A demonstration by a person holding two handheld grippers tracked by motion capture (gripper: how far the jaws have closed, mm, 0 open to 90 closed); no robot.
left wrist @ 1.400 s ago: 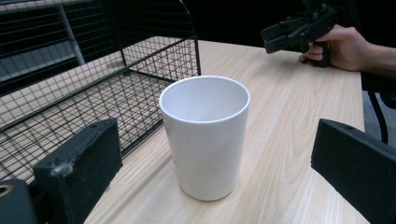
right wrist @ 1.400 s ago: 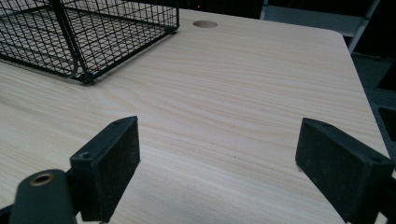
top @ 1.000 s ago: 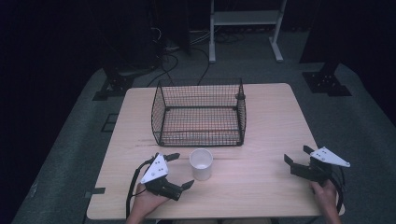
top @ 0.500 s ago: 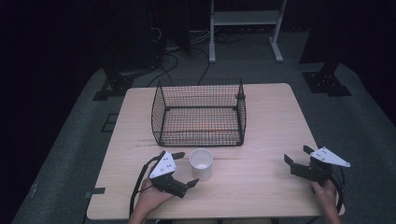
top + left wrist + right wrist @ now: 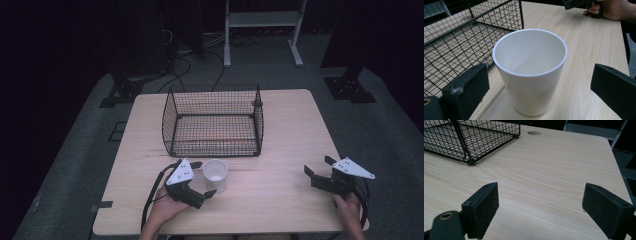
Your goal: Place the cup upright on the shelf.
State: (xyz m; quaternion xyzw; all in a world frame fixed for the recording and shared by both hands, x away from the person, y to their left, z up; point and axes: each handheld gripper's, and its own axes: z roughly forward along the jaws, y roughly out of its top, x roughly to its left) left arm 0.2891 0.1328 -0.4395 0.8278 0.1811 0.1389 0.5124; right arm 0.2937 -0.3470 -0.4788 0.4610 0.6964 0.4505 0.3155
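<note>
The white cup (image 5: pixel 215 175) stands upright and empty on the wooden table (image 5: pixel 280 135), just beside the front wall of the wire basket (image 5: pixel 212 122), at 6 o'clock from it. The left gripper (image 5: pixel 202 178) sits at the cup's 9 o'clock with its jaws spread wide; in the left gripper view the cup (image 5: pixel 530 70) lies between them, and neither jaw touches its wall. The step in hand appears to be grasping the cup. To do it well, centre the cup between the jaws, keep them level below the rim, and close evenly so the tapered wall does not slip or tip. The right gripper (image 5: pixel 316 169) rests near the table's 4 o'clock edge, jaws open and holding nothing, well apart from the cup.
</note>
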